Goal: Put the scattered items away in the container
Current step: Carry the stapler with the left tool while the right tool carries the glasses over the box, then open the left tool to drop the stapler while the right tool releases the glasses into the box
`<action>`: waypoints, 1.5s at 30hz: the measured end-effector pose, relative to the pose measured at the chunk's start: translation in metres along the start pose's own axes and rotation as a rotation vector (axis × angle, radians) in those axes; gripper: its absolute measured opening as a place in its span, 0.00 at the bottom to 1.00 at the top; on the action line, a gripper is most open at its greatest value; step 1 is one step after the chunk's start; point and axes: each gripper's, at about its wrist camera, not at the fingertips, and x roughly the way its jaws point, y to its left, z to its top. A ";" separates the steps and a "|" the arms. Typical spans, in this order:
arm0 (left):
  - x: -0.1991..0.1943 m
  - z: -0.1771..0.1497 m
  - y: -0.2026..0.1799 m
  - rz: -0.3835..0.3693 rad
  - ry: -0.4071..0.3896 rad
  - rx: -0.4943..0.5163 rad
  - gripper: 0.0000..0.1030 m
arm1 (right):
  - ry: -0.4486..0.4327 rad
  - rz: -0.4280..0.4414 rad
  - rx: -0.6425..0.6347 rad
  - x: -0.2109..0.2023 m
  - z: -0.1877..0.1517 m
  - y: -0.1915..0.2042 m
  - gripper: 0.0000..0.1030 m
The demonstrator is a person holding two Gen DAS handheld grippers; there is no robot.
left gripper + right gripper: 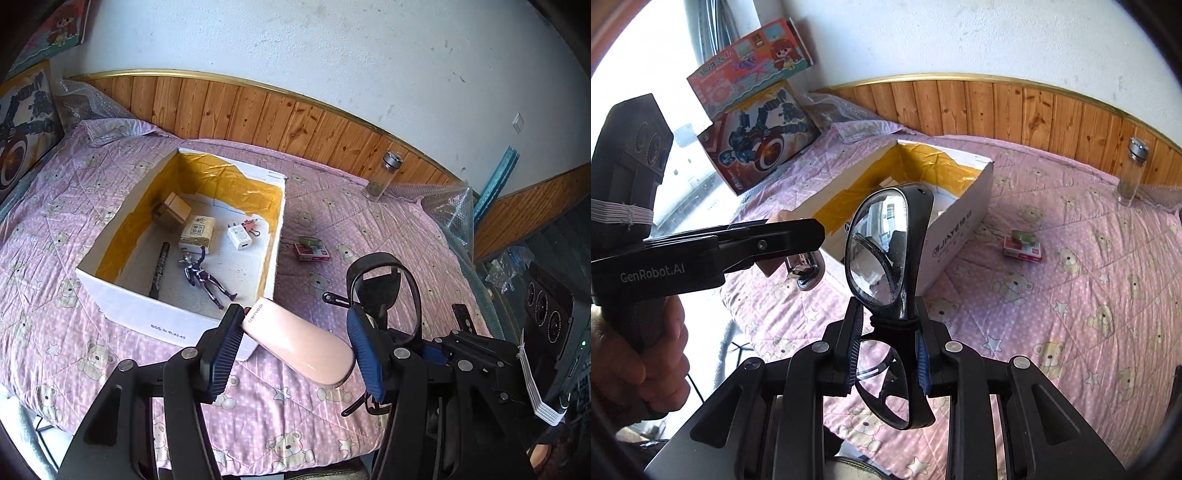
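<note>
My left gripper (293,325) is shut on a pale pink oblong case (303,343), held just above the near right corner of the white cardboard box (147,317). The yellow-taped box holds a toy figure (205,277), a white charger (240,236), a small carton (197,230) and a dark stick (159,267). My right gripper (888,321) is shut on the bridge of black glasses (882,243), held upright over the pink quilt, right of the box (960,221). The glasses (384,284) also show in the left wrist view. A small red box (312,254) with a green roll (309,240) on top lies on the quilt.
A glass jar (382,177) with a metal lid stands by the wooden headboard. Bubble wrap (447,206) lies at the bed's right edge. Two toy cartons (757,147) lean at the bed's left side. A person's hand (653,350) grips the left tool.
</note>
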 end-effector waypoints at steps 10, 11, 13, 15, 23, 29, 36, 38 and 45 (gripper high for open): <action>-0.002 0.030 0.030 0.028 -0.029 -0.033 0.57 | -0.019 0.023 -0.042 0.010 0.043 0.006 0.26; 0.000 0.034 0.032 0.032 -0.030 -0.036 0.57 | -0.021 0.024 -0.044 0.012 0.047 0.006 0.26; 0.002 0.040 0.037 0.035 -0.032 -0.042 0.57 | -0.024 0.026 -0.047 0.015 0.057 0.004 0.26; 0.006 0.046 0.040 0.040 -0.031 -0.046 0.57 | -0.026 0.030 -0.047 0.020 0.067 0.002 0.26; 0.024 0.070 0.063 0.065 -0.019 -0.062 0.57 | -0.028 0.039 -0.048 0.045 0.106 -0.010 0.26; 0.043 0.082 0.083 0.086 0.016 -0.068 0.57 | -0.013 0.041 -0.040 0.073 0.131 -0.021 0.26; 0.073 0.081 0.095 0.094 0.085 -0.052 0.57 | 0.023 0.031 -0.021 0.109 0.155 -0.031 0.26; 0.081 0.080 0.098 0.094 0.108 -0.046 0.57 | 0.039 0.029 -0.010 0.121 0.159 -0.035 0.26; 0.114 0.072 0.104 0.150 0.200 0.005 0.57 | 0.112 0.022 0.034 0.165 0.169 -0.054 0.26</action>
